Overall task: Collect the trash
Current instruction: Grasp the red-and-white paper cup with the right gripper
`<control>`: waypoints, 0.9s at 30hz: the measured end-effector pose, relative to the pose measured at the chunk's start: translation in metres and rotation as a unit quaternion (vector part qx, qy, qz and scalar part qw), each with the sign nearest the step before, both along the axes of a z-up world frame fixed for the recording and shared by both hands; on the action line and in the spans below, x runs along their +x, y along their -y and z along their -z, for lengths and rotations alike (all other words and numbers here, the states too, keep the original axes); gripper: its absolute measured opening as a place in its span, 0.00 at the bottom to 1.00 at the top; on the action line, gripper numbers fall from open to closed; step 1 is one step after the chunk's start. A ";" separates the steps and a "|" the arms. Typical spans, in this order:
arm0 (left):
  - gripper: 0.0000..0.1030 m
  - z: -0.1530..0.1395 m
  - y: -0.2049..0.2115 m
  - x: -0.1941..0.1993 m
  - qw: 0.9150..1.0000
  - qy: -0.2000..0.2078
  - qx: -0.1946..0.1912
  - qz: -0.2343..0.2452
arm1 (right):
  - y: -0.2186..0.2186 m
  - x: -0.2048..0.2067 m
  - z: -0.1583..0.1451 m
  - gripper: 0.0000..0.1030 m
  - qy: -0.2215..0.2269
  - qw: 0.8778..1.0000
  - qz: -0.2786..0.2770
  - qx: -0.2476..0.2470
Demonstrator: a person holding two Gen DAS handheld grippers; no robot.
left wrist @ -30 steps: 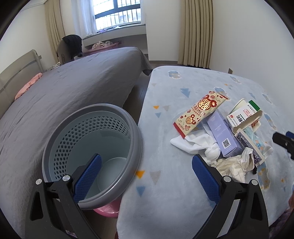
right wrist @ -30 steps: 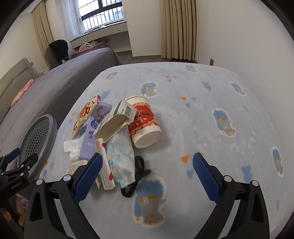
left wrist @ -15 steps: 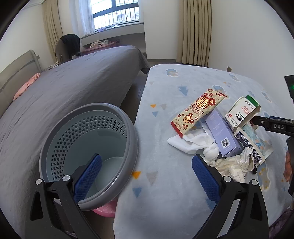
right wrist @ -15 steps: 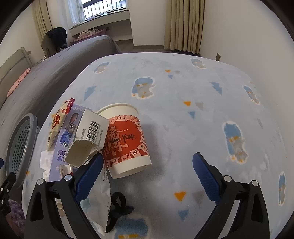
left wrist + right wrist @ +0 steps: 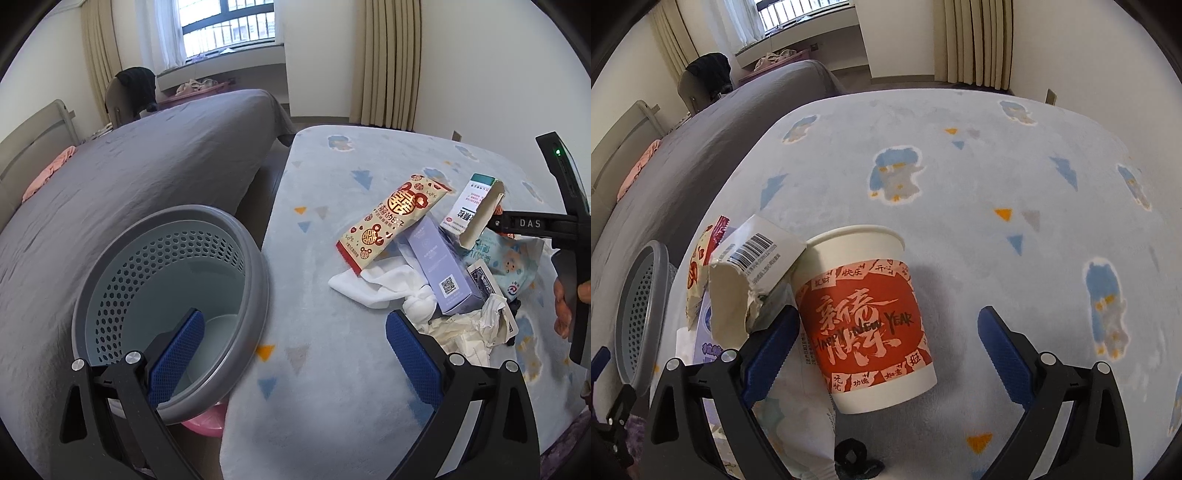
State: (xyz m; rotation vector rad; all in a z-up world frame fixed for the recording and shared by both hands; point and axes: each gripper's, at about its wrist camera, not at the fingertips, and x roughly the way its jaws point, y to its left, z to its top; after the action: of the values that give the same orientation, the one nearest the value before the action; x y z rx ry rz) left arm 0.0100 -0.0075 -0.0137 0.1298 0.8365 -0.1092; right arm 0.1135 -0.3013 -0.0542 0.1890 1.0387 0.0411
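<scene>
Now my right gripper point(image 5: 886, 343) has closed in on the paper cup point(image 5: 868, 321), jaws wide apart around it, not yet pinching. My left gripper point(image 5: 291, 354) hangs open between the bin point(image 5: 162, 306) and the trash pile point(image 5: 436, 266); only its view shows the bin's inside.
</scene>
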 end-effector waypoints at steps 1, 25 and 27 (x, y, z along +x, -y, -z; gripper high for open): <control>0.94 0.000 0.000 0.000 1.000 0.000 0.000 0.000 | 0.002 0.002 0.002 0.91 -0.003 1.000 0.000 0.009; 0.94 -0.001 0.011 0.002 0.999 -0.005 -0.014 0.033 | 0.043 -0.065 -0.035 0.59 0.046 0.995 0.067 0.065; 0.94 -0.002 0.012 0.001 0.999 -0.003 -0.015 0.037 | 0.045 -0.074 -0.039 0.59 0.055 0.994 0.073 0.063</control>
State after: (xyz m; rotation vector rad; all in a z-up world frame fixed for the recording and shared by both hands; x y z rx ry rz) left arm 0.0114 -0.0200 -0.0119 0.1323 0.8353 -0.1922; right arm 0.0390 -0.3465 -0.0149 0.3719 0.9116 -0.0152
